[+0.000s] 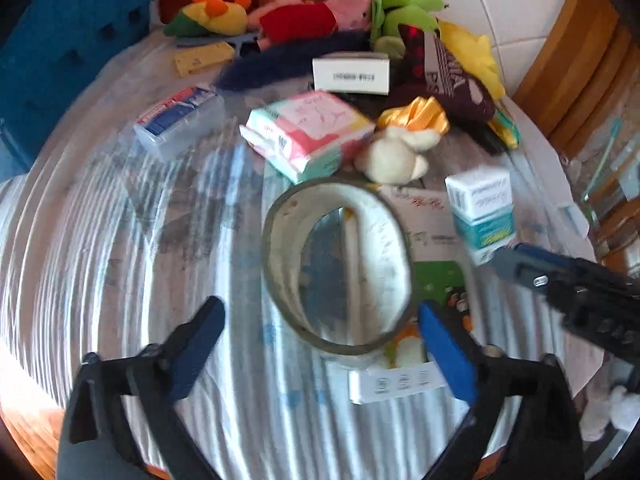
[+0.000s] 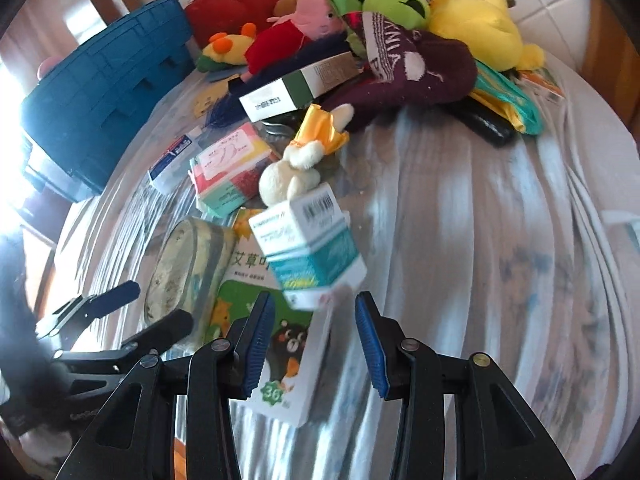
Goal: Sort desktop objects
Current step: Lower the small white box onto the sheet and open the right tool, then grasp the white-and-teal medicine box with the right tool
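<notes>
Tape roll (image 1: 336,268) stands on its edge on the cloth-covered counter (image 1: 120,240), right between the two blue pads of the left claw (image 1: 320,344), whose jaws are spread wide on either side of it and grip nothing. Its hole faces the left camera, so its axis runs away from that claw toward the far clutter, and the ring is squashed into an oval, taller than wide. From the right side it shows as a thick band leaning by a flat green carton (image 2: 280,360).

On that carton sits a small white and teal box (image 2: 308,248), upright and tilted a little, its barcode end up. The right claw (image 2: 316,344) is parted just short of it, holding nothing; the box lies in line with the gap.

My guess is that both claws are lining up for a pick, though each could just as well have let go and be drawing off; the blur says only that things are moving. If it is a pick, the left jaws need to close across the roll's flat sides without toppling it, and the right needs to go forward a touch.

Farther back lie a pink tissue pack (image 1: 312,132), a clear plastic case (image 1: 180,120), a cream plush (image 1: 396,156), then a heap of soft toys (image 2: 400,12) and a blue crate (image 2: 104,92) at the far left
</notes>
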`<state>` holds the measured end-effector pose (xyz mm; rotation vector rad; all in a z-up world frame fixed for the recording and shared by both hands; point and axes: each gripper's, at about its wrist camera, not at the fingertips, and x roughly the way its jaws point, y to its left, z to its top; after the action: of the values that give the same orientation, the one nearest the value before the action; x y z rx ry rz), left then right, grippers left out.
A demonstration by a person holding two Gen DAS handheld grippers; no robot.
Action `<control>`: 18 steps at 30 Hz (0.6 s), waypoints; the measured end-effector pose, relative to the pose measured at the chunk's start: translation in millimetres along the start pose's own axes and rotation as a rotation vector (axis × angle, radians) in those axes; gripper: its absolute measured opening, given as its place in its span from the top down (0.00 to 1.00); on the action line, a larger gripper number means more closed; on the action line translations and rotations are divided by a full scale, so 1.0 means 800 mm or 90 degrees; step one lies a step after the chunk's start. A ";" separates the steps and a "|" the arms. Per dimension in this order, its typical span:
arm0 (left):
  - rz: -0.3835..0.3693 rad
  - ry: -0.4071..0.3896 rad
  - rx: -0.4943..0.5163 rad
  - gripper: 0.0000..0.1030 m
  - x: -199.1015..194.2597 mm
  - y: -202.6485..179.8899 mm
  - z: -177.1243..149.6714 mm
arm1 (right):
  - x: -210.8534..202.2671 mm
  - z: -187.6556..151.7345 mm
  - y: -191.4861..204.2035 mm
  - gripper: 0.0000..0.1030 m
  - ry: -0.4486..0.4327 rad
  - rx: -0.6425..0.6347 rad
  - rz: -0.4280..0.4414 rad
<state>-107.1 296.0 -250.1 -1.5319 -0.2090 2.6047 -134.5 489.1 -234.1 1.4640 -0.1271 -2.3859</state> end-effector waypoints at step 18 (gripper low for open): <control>-0.017 0.005 -0.012 0.32 0.043 0.020 0.015 | 0.044 0.034 0.005 0.27 -0.026 -0.023 -0.051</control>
<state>-134.5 285.1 -276.7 -1.5352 -0.2515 2.5827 -172.1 470.7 -250.6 1.4306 -0.0357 -2.4686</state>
